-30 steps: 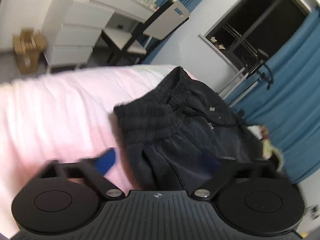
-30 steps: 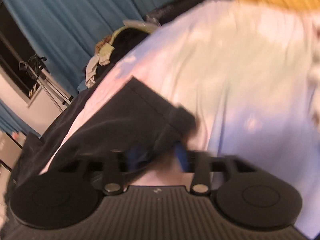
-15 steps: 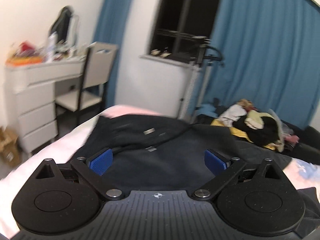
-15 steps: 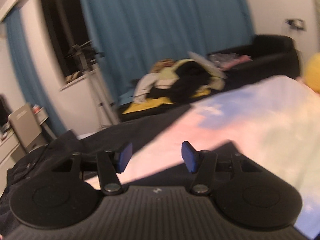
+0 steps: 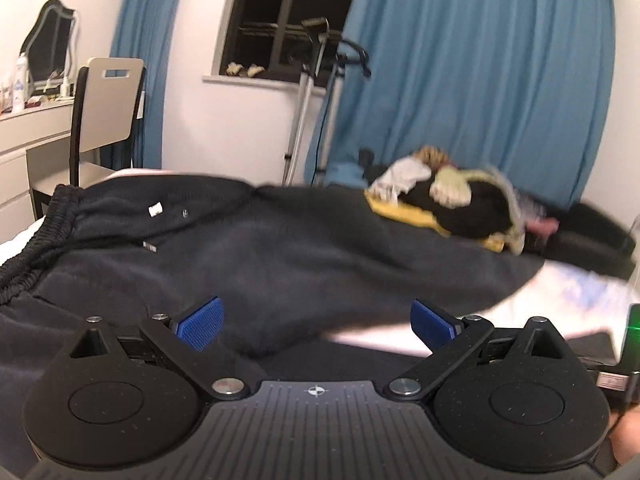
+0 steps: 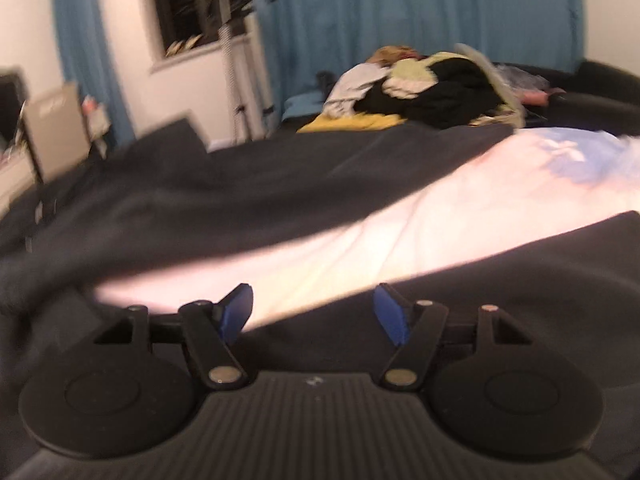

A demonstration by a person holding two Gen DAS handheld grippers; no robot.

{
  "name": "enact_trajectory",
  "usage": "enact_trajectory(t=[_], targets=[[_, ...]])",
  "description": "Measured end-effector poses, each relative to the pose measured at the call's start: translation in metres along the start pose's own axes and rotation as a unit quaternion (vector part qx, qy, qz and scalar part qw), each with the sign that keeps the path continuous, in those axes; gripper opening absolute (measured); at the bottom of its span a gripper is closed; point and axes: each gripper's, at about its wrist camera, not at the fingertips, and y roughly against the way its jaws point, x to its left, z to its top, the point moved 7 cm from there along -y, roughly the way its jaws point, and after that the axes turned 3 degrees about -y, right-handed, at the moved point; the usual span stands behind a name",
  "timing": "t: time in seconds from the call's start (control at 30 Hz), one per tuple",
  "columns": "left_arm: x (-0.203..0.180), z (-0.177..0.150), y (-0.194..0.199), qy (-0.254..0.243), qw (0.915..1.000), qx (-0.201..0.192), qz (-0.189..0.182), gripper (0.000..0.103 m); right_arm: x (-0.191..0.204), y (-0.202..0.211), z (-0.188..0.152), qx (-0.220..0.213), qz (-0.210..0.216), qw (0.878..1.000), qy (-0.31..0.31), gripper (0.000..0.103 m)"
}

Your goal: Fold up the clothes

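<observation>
Black sweatpants (image 5: pixel 248 256) lie spread on the bed, elastic waistband at the left with a drawstring. In the right wrist view the two legs (image 6: pixel 280 184) run apart, with pale sheet between them. My left gripper (image 5: pixel 316 322) is open and empty, low over the pants near the crotch. My right gripper (image 6: pixel 314 312) is open and empty, over the nearer leg (image 6: pixel 520 264) and the strip of sheet.
The bed sheet (image 6: pixel 400 232) is pink and pale blue. A pile of mixed clothes (image 5: pixel 452 200) lies on a dark sofa behind the bed. A white desk and chair (image 5: pixel 104 112) stand at the left. A metal stand (image 5: pixel 304 120) and blue curtains are by the window.
Both grippers swung up from looking down at the bed to a level view across it. The right gripper let go of the pant leg and opened wider. The pants now lie spread out.
</observation>
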Motion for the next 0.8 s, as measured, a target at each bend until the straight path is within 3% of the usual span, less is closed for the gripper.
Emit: enact_trajectory(t=[0.13, 0.33, 0.53, 0.8], targets=[[0.001, -0.011, -0.013, 0.019, 0.9995, 0.017, -0.018, 0.1, 0.011, -0.018, -0.021, -0.021, 0.004, 1.0, 0.016, 0.077], [0.005, -0.018, -0.03, 0.02, 0.9991, 0.03, -0.022, 0.1, 0.012, -0.029, -0.026, -0.023, 0.019, 0.999, 0.015, 0.103], [0.006, -0.017, -0.025, 0.024, 0.999, 0.03, -0.024, 0.1, 0.01, -0.029, -0.027, -0.025, 0.024, 0.999, 0.013, 0.103], [0.01, -0.02, -0.023, 0.027, 0.999, 0.036, -0.001, 0.1, 0.003, -0.029, -0.026, -0.026, 0.049, 0.998, -0.017, 0.103]])
